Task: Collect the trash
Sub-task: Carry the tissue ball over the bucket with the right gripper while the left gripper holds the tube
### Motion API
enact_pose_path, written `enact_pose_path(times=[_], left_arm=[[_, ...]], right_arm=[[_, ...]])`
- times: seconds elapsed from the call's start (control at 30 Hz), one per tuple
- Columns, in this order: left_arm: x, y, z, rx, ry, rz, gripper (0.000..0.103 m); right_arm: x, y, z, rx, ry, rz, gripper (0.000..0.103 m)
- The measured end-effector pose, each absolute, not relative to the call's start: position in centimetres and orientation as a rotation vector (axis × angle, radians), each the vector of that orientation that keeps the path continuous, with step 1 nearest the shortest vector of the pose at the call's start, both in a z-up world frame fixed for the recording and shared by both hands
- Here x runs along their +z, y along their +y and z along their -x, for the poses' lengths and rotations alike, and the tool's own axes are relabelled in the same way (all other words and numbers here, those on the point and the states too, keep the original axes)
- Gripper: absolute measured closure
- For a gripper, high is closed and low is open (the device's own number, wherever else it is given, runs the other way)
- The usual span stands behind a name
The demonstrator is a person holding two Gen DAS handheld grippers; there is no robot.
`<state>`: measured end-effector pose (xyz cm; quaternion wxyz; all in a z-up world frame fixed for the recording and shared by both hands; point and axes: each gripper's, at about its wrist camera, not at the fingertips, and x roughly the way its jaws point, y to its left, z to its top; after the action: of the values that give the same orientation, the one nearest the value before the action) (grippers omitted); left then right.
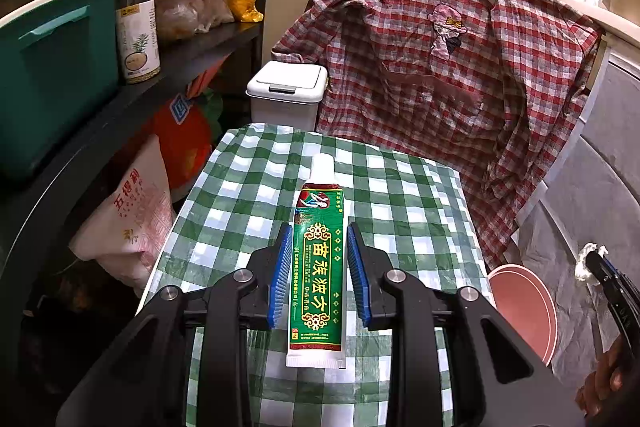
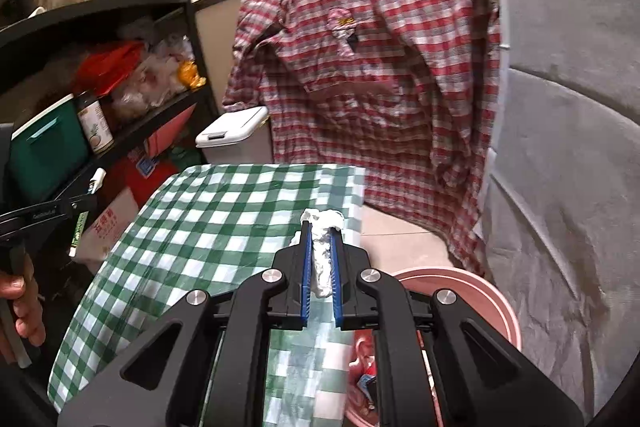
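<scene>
My left gripper (image 1: 319, 259) had its jaws apart around the green ointment tube (image 1: 318, 267); in the right view the tube (image 2: 82, 211) looked lifted off the tabletop (image 1: 400, 187). My right gripper (image 2: 320, 255) squeezed a white tissue wad (image 2: 322, 227) beside the pink bin (image 2: 480, 291). I feared the loose tube might slip out.

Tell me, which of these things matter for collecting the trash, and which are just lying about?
Part of the job:
tube, between the open left gripper
tissue wad, pinched in the right gripper
pink bin, some trash already inside

Just lying about:
plaid shirt
white lidded bin
jar
teal box
checked tablecloth
</scene>
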<state>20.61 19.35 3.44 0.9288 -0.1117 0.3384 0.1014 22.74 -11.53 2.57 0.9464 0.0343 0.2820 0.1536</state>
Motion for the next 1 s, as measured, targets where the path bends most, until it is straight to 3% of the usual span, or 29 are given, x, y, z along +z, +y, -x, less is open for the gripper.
enact_pose_path(times=[1.0], left_arm=[[2.9, 12.7, -22.0, 0.133, 0.688, 0.124, 0.075]], right_arm=[[3.2, -17.5, -21.5, 0.217, 0.536, -0.107, 0.094]])
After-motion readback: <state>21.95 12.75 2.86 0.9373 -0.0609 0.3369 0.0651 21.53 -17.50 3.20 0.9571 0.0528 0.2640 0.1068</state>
